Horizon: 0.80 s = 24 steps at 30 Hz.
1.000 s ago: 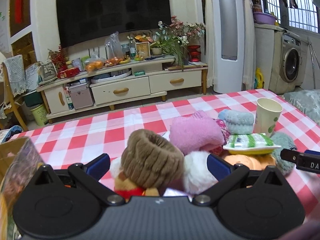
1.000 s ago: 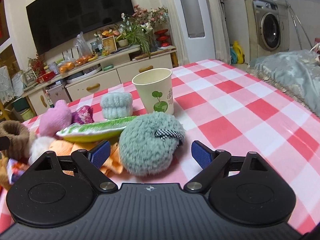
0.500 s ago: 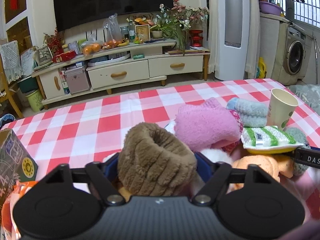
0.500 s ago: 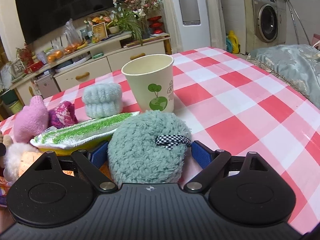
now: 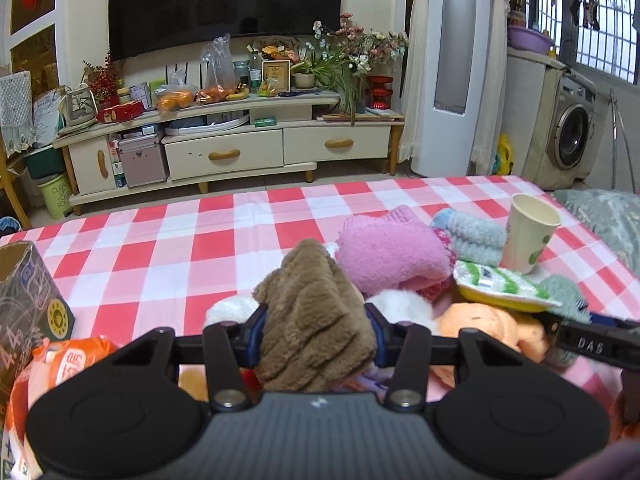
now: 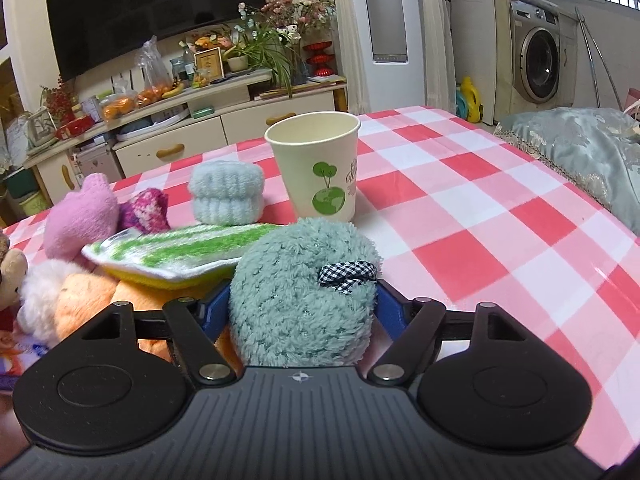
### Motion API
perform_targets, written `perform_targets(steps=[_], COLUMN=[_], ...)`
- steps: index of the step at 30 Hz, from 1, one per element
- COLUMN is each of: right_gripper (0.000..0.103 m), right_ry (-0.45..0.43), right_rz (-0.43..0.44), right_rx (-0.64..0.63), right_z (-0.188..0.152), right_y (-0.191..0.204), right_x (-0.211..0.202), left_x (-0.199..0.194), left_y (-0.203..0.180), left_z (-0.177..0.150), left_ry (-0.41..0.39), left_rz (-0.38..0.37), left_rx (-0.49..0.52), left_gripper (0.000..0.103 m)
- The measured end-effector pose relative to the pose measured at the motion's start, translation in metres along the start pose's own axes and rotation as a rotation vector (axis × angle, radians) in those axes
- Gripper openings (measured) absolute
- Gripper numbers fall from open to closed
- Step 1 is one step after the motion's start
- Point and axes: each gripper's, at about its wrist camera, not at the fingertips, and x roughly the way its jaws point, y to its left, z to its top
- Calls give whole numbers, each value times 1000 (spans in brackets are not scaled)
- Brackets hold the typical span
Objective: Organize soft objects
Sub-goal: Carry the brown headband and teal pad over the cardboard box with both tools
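Grasp step. Left gripper (image 5: pixel 316 332), lower centre of the left wrist view, has just been closing & now squeezes the brown plush band (image 5: pixel 312 312). Right gripper (image 6: pixel 300 308), lower centre of the right wrist view, closing round the teal puff (image 6: pixel 300 292), pads touching. Next, prob: lift both clear of the pile w/o dragging neighbours.

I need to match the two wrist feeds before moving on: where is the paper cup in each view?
Left wrist: paper cup stands upright at the far right, behind the green-striped sponge.
Right wrist: paper cup stands upright at centre, just beyond the teal fluffy puff.
Shared landmark: the light-blue fuzzy roll, directly left of the cup in both.
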Motion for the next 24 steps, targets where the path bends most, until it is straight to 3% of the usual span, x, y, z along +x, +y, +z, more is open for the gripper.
perform_targets(steps=[11,24], right_gripper=[91,90], right_ry=[26,32], right_rz=[72,150], right_rx=[-9,-129], right_z=[-13,-20], right_y=[17,54], right_x=[-20,-38], left_x=[-33,-59], left_y=[14,40], left_z=[-10,-18], left_ry=[-21,-44], left_rz=[-76,-104], left_rx=[-36,-71], left_gripper=[47,48])
